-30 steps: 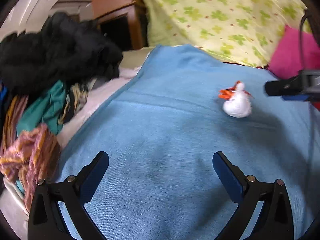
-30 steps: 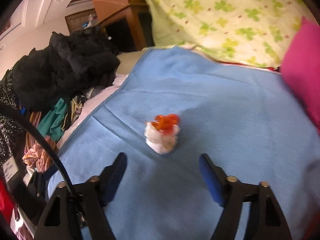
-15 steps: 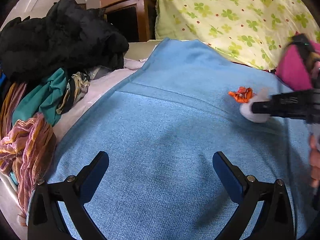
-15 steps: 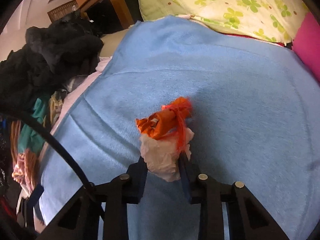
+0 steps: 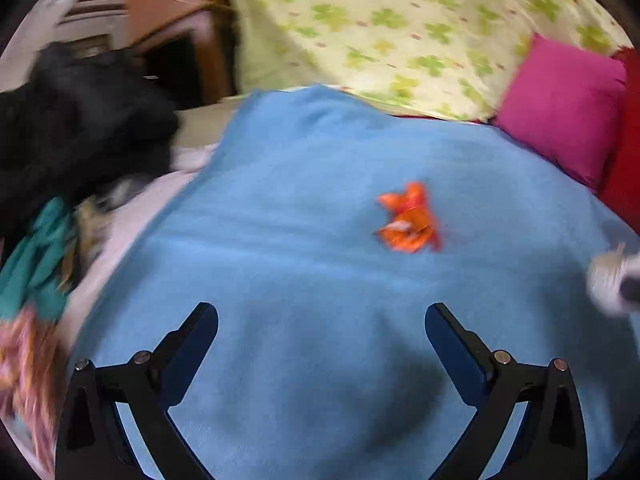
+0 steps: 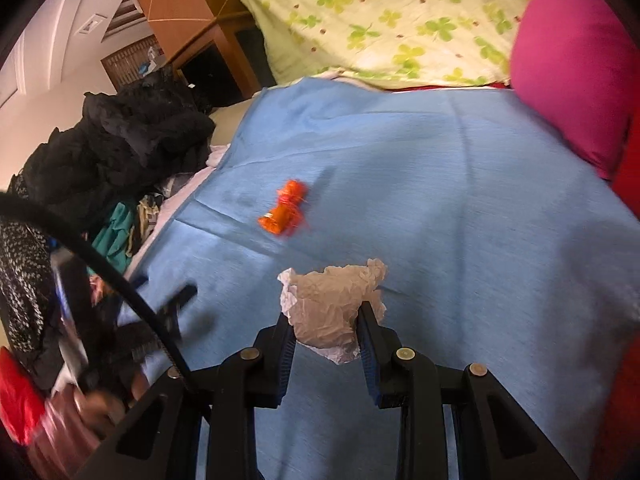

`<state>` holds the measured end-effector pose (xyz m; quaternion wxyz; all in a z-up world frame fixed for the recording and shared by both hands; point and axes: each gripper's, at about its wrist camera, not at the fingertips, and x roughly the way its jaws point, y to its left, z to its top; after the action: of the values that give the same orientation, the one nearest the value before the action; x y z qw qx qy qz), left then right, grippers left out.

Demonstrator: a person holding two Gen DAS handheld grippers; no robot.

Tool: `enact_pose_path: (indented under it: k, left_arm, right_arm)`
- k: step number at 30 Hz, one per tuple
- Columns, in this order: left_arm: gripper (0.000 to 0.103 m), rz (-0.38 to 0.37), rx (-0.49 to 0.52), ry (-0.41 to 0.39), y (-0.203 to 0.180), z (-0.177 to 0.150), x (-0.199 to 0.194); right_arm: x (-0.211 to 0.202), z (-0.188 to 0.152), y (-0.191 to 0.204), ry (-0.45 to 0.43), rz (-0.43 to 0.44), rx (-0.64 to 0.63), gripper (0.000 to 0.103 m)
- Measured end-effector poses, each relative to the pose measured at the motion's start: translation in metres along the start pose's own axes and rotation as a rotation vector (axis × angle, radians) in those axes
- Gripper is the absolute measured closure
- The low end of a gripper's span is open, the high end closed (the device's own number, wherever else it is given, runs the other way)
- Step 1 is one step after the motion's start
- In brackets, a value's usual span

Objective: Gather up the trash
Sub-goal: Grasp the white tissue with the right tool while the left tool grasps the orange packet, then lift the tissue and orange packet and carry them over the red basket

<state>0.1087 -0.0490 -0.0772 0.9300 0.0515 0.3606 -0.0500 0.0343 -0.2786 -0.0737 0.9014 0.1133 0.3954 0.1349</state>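
My right gripper (image 6: pixel 326 320) is shut on a crumpled white paper wad (image 6: pixel 330 304) and holds it above the blue blanket (image 6: pixel 440 200). The wad also shows blurred at the right edge of the left wrist view (image 5: pixel 610 280). An orange wrapper (image 6: pixel 286 210) lies alone on the blanket ahead and to the left of the right gripper; in the left wrist view the orange wrapper (image 5: pixel 410 220) lies ahead, slightly right. My left gripper (image 5: pixel 322 332) is open and empty above the blanket (image 5: pixel 300 240), short of the wrapper.
A pile of black and coloured clothes (image 5: pixel 76 136) lies along the blanket's left edge. A clover-print sheet (image 6: pixel 400 20) rises at the back. A pink pillow (image 6: pixel 572 80) and something red (image 5: pixel 628 160) lie at the right. A wooden cabinet (image 6: pixel 192 12) stands behind.
My right gripper closed on the white wad and lifted it back toward me. The orange wrapper came off it and stayed on the blanket. My left gripper swung right.
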Motion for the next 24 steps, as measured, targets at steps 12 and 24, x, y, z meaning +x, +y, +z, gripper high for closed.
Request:
enact_pose_path:
  k: [12,24]
  left_arm:
    - [0.066,-0.131,-0.064,0.263,-0.041,0.071,0.111]
    - [0.072,0.044,0.143,-0.009,-0.08,0.07,-0.049]
  right_arm:
    - [0.018,0.001,-0.029,0.045,-0.023,0.044,0.071]
    - [-0.038,0.002,-0.007,-0.176,-0.054,-0.035,0.071]
